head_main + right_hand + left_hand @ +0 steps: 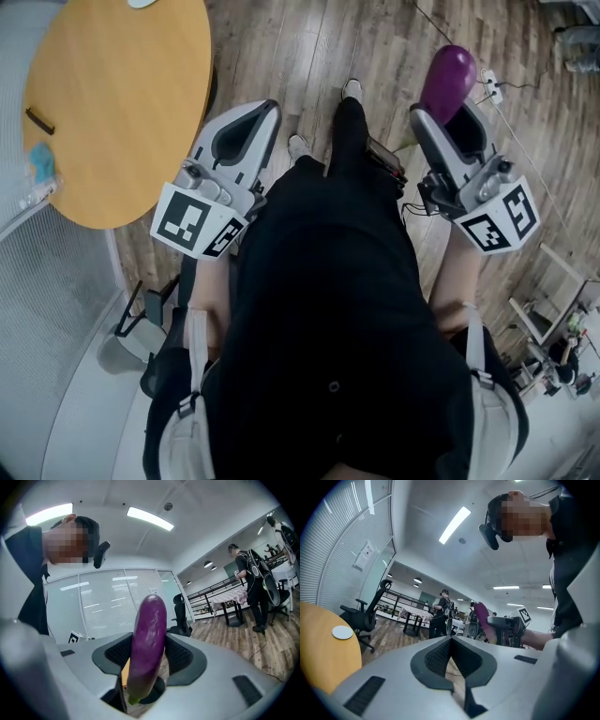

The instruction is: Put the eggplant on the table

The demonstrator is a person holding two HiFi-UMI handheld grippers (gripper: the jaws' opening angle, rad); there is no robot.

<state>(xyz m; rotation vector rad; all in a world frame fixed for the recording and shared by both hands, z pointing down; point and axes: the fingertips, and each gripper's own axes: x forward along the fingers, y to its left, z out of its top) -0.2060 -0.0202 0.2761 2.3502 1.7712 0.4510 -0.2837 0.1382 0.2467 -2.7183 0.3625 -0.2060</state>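
Observation:
A purple eggplant stands upright between the jaws of my right gripper, which is shut on it near its green stem end. In the right gripper view the eggplant fills the middle of the right gripper. My left gripper is shut with nothing in it, beside the edge of the round wooden table. In the left gripper view the left gripper points into the room, with the table at its left and the eggplant at its right. Both grippers hang over the wooden floor, in front of the person's legs.
On the table lie a blue item, a small black piece and a white disc. An office chair stands beyond the table. Cables and a power strip lie on the floor at the right. People stand far off.

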